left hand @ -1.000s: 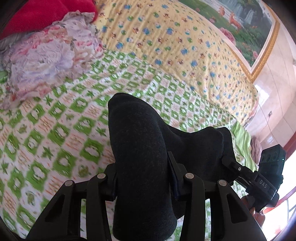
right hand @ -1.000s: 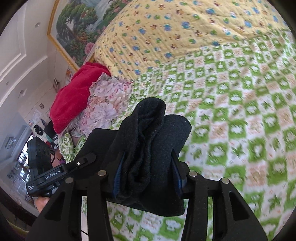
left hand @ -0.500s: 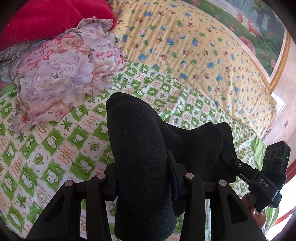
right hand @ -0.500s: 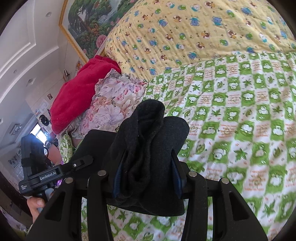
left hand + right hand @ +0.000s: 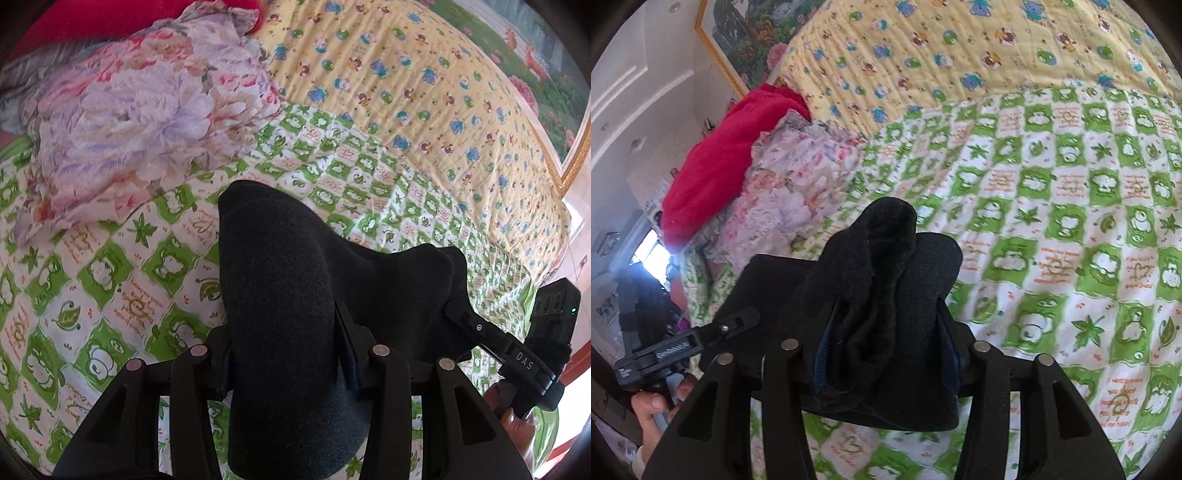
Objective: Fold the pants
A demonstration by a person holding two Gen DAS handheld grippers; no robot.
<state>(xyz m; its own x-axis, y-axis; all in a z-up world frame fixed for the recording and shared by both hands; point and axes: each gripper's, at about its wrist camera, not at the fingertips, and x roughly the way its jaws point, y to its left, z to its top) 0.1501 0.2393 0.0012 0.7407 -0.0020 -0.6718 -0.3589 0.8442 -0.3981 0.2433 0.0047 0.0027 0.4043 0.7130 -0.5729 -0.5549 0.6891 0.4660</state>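
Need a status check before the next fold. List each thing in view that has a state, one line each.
Black pants: bunched, lifted off the bed, fabric between both tongs.
Left tongs: opening, pants between them.
Right tongs: opening, pants between them.
Green checked bedspread: spread flat.
Floral bedding: crumpled in a heap.
Red blanket: piled behind the floral bedding.

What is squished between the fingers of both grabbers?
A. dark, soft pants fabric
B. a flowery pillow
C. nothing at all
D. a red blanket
A: bunched dark pants fabric fills the gap in the left gripper and in the right gripper, above the green checked bedsheet; both sets of jaws are opening.
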